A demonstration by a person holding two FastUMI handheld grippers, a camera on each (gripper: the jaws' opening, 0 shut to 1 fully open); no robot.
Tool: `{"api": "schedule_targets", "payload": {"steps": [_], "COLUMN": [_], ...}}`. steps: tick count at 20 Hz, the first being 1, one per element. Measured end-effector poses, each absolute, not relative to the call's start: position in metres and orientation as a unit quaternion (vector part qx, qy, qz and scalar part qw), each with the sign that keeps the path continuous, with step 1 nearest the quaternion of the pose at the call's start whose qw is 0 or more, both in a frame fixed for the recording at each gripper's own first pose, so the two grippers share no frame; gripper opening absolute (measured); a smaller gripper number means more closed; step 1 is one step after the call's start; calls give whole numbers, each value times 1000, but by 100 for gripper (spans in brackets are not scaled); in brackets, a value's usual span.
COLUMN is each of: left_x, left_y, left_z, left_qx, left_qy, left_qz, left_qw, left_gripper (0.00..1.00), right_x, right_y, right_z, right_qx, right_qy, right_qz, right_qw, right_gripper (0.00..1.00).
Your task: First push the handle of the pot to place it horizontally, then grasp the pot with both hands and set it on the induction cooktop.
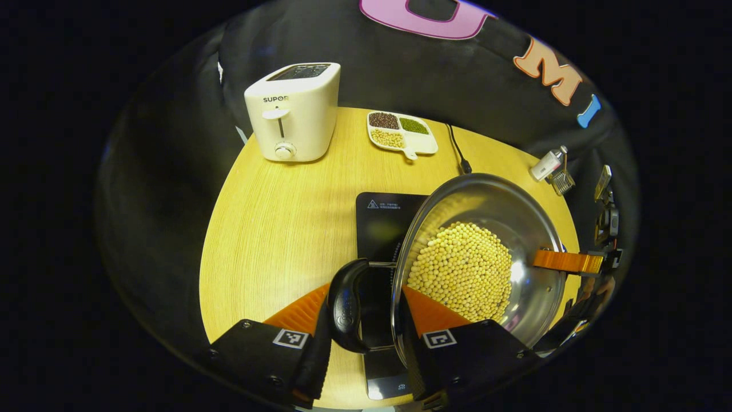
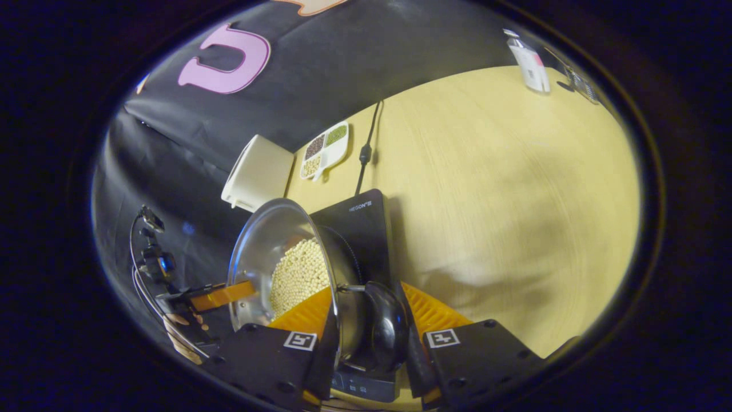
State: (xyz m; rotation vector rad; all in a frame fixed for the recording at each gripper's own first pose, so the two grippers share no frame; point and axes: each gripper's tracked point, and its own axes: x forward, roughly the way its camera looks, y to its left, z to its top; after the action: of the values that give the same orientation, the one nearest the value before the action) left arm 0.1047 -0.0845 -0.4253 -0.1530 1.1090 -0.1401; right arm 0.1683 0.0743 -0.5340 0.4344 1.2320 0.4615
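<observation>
Jaws around pot (image 1: 486, 252) handles, toaster (image 1: 294, 111) beyond

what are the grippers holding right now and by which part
The pot of beans, one black side handle each: left gripper on this handle, right gripper on the other handle.

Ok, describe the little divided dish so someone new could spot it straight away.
Start at the white toaster at the far side of the wooden table. Just beside it lies the white divided dish, the only thing holding separate dark, green and pale beans.
</observation>
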Motion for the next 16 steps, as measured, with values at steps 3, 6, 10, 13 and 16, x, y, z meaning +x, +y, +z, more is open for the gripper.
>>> {"api": "schedule_targets", "payload": {"steps": [3, 6, 10, 13, 16], "left_x": [105, 106, 110, 105, 106], "left_y": [-88, -86, -69, -67, -66], "left_z": [-429, -430, -422, -406, -379], "left_qx": [-65, -61, -54, -54, -38], "left_qy": [523, 517, 480, 440, 399], "left_qz": [-70, -58, -5, 14, 29], "left_qw": [847, 852, 876, 896, 916], "left_gripper": [60, 63, 85, 100, 99], "right_x": [164, 165, 168, 171, 166], "right_y": [76, 74, 56, 30, -1], "right_z": [-536, -535, -536, -516, -491], "right_qx": [202, 200, 174, 180, 176], "right_qy": [572, 572, 547, 507, 468], "right_qz": [215, 213, 202, 182, 155], "right_qw": [765, 767, 794, 823, 852], "right_gripper": [49, 50, 70, 95, 95]}}
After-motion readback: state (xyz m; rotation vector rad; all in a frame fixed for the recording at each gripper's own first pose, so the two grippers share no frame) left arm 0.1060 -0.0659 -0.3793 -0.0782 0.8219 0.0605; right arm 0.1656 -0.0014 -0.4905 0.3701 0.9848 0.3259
